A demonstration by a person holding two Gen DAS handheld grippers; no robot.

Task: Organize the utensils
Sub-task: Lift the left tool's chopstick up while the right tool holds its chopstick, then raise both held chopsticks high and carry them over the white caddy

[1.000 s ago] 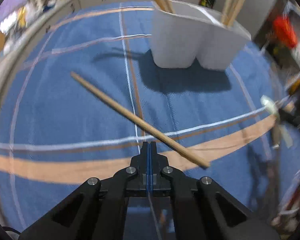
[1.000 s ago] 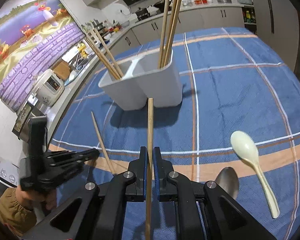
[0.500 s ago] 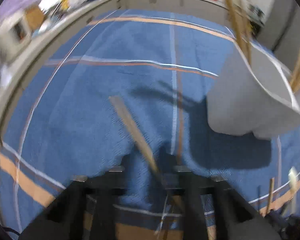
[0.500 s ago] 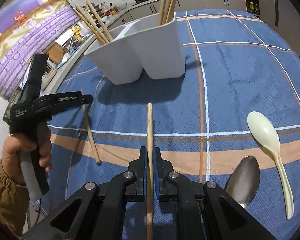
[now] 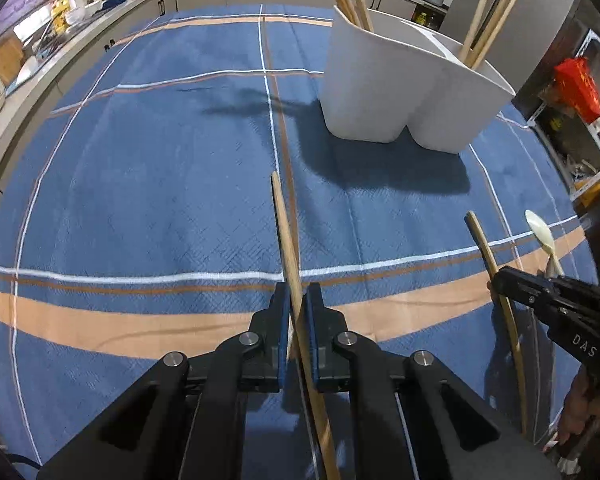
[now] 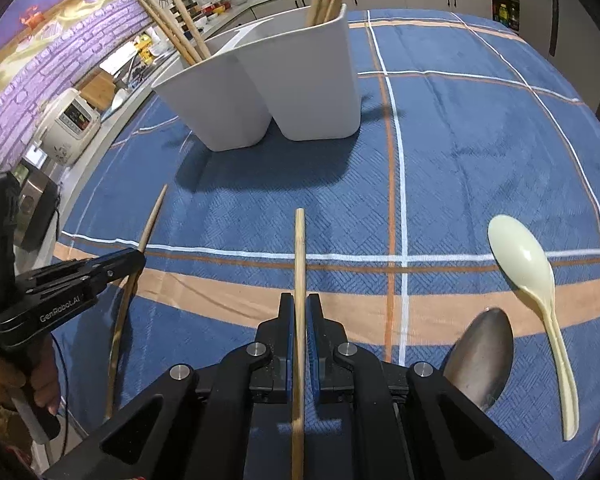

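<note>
Your left tongs (image 5: 298,312) now clamp a long wooden chopstick (image 5: 287,248) that lay loose on the blue plaid cloth (image 5: 140,184) a second ago; its tip points toward the white two-compartment plastic holder (image 5: 404,92), well short of it. Your right tongs (image 6: 299,316) are still closed on a second wooden chopstick (image 6: 299,256), raised above the cloth-covered bench. More chopsticks stand in both compartments. On the cloth to the right lie a pale cream plastic spoon (image 6: 532,280) and, just beside it, a grey metal spoon (image 6: 482,356).
</note>
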